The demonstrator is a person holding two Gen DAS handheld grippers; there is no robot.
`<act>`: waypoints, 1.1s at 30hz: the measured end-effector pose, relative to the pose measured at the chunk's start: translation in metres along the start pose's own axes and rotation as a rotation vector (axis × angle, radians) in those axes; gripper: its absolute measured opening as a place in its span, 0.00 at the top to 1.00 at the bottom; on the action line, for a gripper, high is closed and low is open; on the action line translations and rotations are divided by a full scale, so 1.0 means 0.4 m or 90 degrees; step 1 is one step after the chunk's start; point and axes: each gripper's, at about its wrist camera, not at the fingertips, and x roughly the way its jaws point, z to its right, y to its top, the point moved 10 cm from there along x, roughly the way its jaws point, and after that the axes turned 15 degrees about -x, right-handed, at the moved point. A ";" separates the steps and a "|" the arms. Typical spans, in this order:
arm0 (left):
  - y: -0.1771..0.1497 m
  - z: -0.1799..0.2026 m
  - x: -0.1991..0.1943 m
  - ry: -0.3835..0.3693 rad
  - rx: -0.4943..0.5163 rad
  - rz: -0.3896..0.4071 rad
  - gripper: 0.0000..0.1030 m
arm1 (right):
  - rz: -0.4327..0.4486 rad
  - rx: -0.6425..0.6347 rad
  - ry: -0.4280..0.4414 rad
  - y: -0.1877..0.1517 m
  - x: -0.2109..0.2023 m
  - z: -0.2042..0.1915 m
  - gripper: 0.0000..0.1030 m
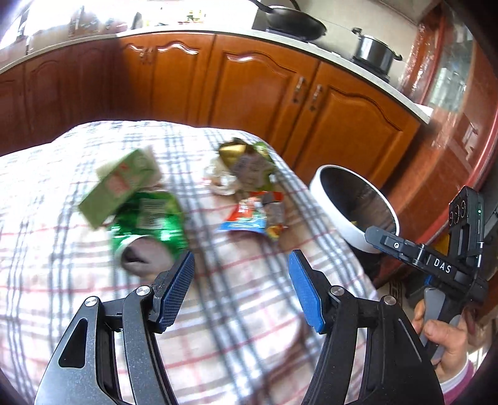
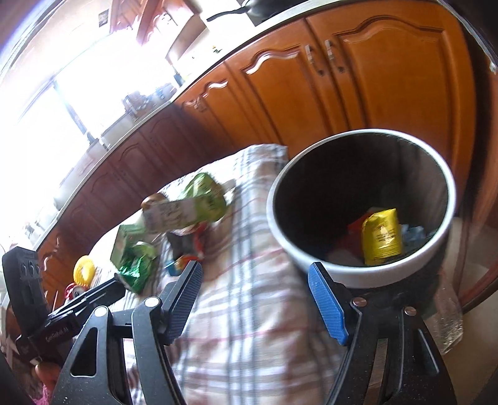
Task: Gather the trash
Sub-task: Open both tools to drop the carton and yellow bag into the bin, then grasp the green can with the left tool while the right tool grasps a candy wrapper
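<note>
Trash lies on a checked tablecloth point(image 1: 249, 296): a green carton point(image 1: 123, 183), a crushed green can point(image 1: 149, 224), a red and blue wrapper point(image 1: 252, 215) and a heap of gold and green wrappers point(image 1: 246, 162). My left gripper point(image 1: 241, 274) is open and empty above the cloth, just right of the can. A white-rimmed bin point(image 2: 361, 202) stands beside the table's right edge, with a yellow packet point(image 2: 381, 236) inside. My right gripper point(image 2: 255, 293) is open and empty, near the bin's rim. The bin point(image 1: 351, 202) and the right gripper's body point(image 1: 435, 258) also show in the left wrist view.
Wooden kitchen cabinets point(image 1: 249, 87) run behind the table, with a wok point(image 1: 292, 21) and a pot point(image 1: 375, 51) on the counter. A yellow toy point(image 2: 83, 271) sits at the table's far left. A clear plastic bottle point(image 2: 448, 317) lies by the bin.
</note>
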 end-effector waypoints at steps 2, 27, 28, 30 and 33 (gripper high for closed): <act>0.005 -0.024 -0.014 0.005 -0.008 0.006 0.39 | -0.003 -0.010 0.007 -0.001 0.010 -0.029 0.29; 0.105 -0.307 0.061 -0.033 -0.260 -0.060 0.39 | -0.034 -0.045 0.041 0.046 0.172 -0.155 0.51; 0.105 -0.304 0.071 -0.040 -0.257 -0.068 0.39 | -0.039 -0.043 0.043 0.046 0.183 -0.154 0.52; 0.102 -0.297 0.096 -0.041 -0.255 -0.083 0.39 | -0.051 -0.038 0.049 0.045 0.210 -0.154 0.55; 0.096 -0.273 0.120 -0.053 -0.245 -0.100 0.39 | -0.068 -0.034 0.062 0.039 0.240 -0.160 0.61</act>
